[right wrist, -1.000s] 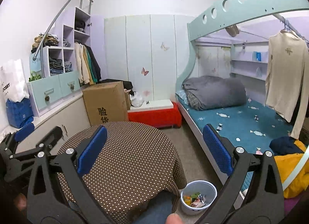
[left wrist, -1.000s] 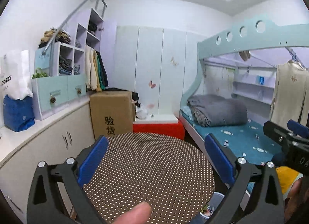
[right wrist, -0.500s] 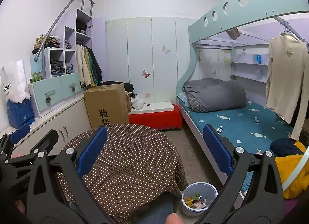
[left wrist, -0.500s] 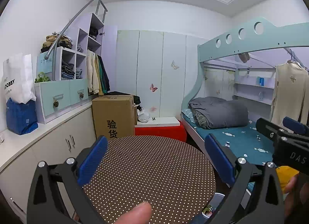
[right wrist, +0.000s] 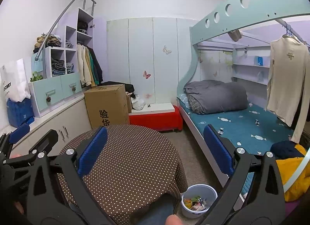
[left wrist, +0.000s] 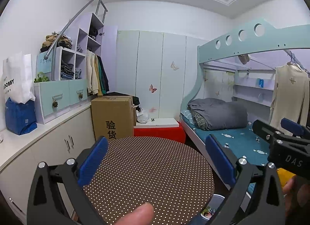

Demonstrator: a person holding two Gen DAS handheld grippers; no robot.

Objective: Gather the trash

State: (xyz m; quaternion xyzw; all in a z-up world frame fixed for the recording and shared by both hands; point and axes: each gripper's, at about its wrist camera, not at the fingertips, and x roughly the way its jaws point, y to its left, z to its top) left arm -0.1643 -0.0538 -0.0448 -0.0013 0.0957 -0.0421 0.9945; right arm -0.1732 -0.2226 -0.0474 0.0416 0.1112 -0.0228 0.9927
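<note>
A round table under a brown dotted cloth (left wrist: 147, 170) (right wrist: 126, 164) fills the near middle of both views; no trash shows on its top. A white bin (right wrist: 199, 199) holding colourful wrappers stands on the floor at the table's right; only its rim (left wrist: 215, 202) peeks out in the left wrist view. My left gripper (left wrist: 157, 163) hangs open above the tabletop, nothing between its blue pads. My right gripper (right wrist: 153, 152) is open and empty too, above the table's right side. Each gripper appears at the edge of the other's view.
A cardboard box (right wrist: 107, 104) and a red bench (right wrist: 156, 119) stand behind the table. White cabinets (left wrist: 48, 147) run along the left wall. A bunk bed (right wrist: 232, 116) with a grey quilt lies right, a narrow strip of floor between it and the table.
Both cameras have tilted up slightly, so the room sits lower in the views. Both grippers stay open and empty.
</note>
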